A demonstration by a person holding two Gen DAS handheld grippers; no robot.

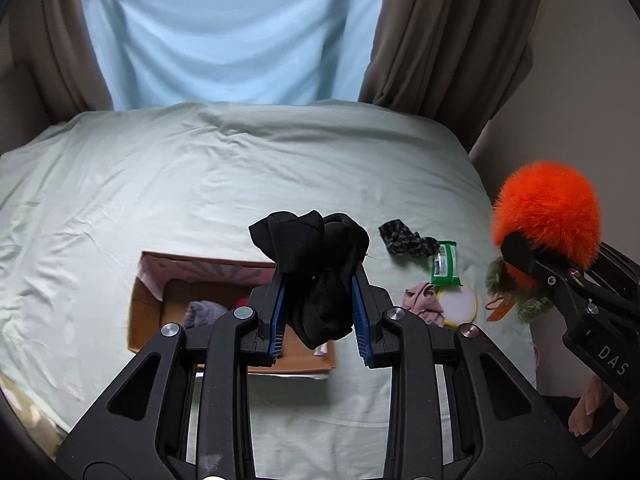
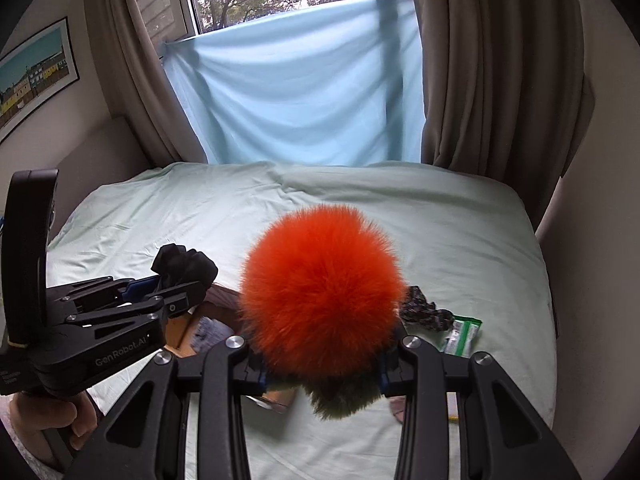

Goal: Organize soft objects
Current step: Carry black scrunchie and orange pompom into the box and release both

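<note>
Soft objects are partly sorted: the cardboard box (image 1: 148, 312) at lower left of the left wrist view already holds a grey fluffy item (image 1: 204, 312). The left gripper (image 1: 320, 312) is clamped on a black garment (image 1: 316, 264) above the box, and the right gripper (image 2: 322, 376) is clamped on an orange-and-green fluffy toy (image 2: 320, 292). Left on the bed (image 1: 200, 184) at right of centre: a patterned sock (image 1: 404, 238), pink cloth (image 1: 422, 298), wipes pack (image 1: 444, 264) and round pad (image 1: 456, 304), none blocking the box
</note>
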